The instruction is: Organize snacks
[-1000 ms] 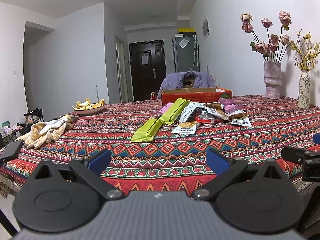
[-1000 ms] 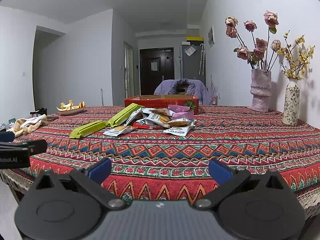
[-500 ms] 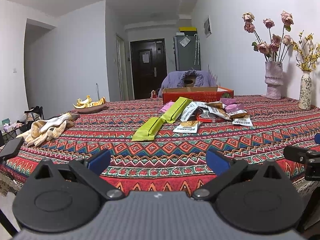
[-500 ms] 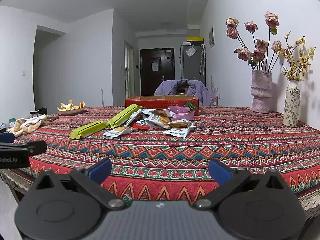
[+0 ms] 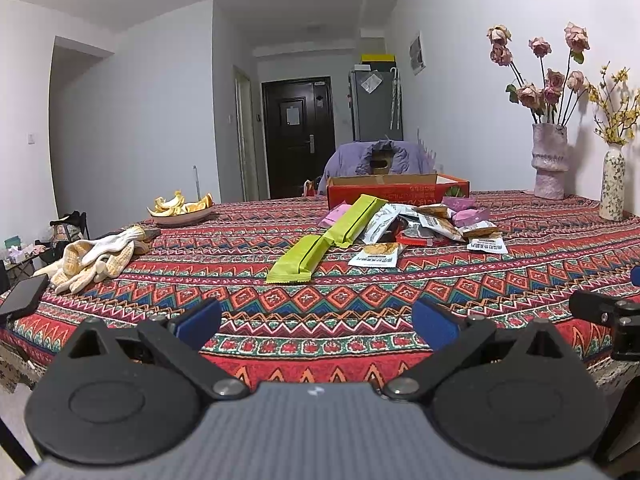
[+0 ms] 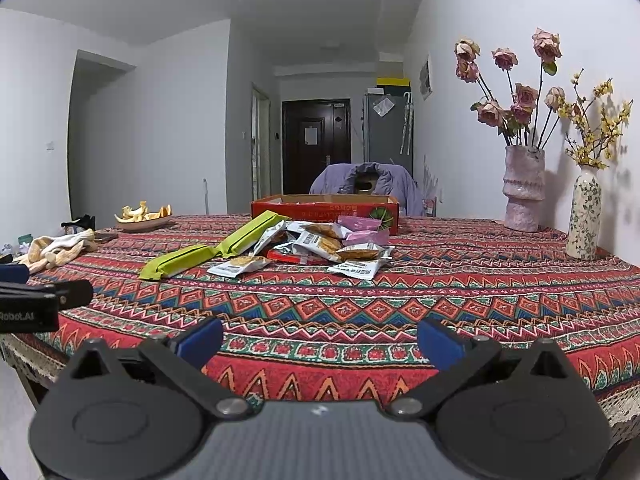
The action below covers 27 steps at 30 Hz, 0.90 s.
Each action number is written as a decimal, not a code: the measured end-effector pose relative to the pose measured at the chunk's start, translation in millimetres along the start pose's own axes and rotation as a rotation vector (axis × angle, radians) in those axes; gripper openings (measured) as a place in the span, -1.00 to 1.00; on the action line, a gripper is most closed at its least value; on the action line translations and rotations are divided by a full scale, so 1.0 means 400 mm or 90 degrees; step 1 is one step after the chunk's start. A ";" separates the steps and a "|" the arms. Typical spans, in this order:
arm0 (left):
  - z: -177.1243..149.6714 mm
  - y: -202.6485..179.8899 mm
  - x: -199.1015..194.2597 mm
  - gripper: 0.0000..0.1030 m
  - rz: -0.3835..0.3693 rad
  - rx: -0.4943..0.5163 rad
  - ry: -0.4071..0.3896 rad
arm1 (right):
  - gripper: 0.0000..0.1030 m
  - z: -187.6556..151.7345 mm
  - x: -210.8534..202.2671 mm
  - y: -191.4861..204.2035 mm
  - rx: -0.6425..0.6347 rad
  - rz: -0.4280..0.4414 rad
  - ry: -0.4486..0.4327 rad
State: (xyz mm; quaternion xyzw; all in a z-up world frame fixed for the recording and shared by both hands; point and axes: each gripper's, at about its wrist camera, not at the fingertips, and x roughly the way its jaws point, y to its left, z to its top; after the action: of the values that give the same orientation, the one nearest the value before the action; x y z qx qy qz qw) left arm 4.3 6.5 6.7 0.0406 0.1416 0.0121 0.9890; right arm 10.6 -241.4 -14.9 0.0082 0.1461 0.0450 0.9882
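A pile of snack packets point(image 5: 436, 226) lies mid-table in front of an open red cardboard box point(image 5: 396, 190). Two long lime-green packs point(image 5: 298, 258) lie end to end to the pile's left. The same pile point(image 6: 320, 246), green packs point(image 6: 180, 260) and box point(image 6: 324, 210) show in the right wrist view. My left gripper point(image 5: 316, 322) is open and empty at the table's near edge. My right gripper point(image 6: 320, 342) is open and empty at the near edge too, to the right of the left one.
A patterned red tablecloth point(image 5: 360, 304) covers the table. White gloves point(image 5: 96, 256) and a phone point(image 5: 24, 300) lie at the left, a plate of orange peels point(image 5: 180, 210) behind them. Two flower vases point(image 6: 524, 188) stand at the right by the wall.
Both grippers have drifted very slightly; the view of the table has barely shifted. Nothing on the table has moved.
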 end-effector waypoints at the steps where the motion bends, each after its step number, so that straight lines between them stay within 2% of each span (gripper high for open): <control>1: 0.003 -0.002 0.002 1.00 0.002 0.002 0.000 | 1.00 0.004 0.003 -0.004 0.007 0.002 -0.001; 6: 0.011 -0.008 0.013 1.00 0.020 0.013 -0.008 | 1.00 0.012 0.015 -0.020 0.017 0.004 -0.012; 13: 0.022 -0.004 0.063 1.00 -0.015 -0.004 0.029 | 1.00 0.009 0.062 -0.048 0.043 -0.003 0.003; 18: 0.042 -0.025 0.097 1.00 0.022 0.049 -0.020 | 1.00 0.030 0.111 -0.057 0.041 0.000 0.005; 24: 0.096 -0.018 0.165 1.00 -0.014 0.027 -0.023 | 1.00 0.087 0.206 -0.082 0.048 0.016 0.044; 27: 0.124 -0.025 0.222 1.00 -0.029 0.038 0.003 | 1.00 0.120 0.262 -0.095 0.059 0.036 0.082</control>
State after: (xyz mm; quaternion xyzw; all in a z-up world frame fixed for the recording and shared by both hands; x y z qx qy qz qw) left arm 103.4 -4.0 28.6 0.0667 0.1449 -0.0147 0.9871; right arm 127.5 -269.8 -0.1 0.0551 0.2109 0.0666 0.9737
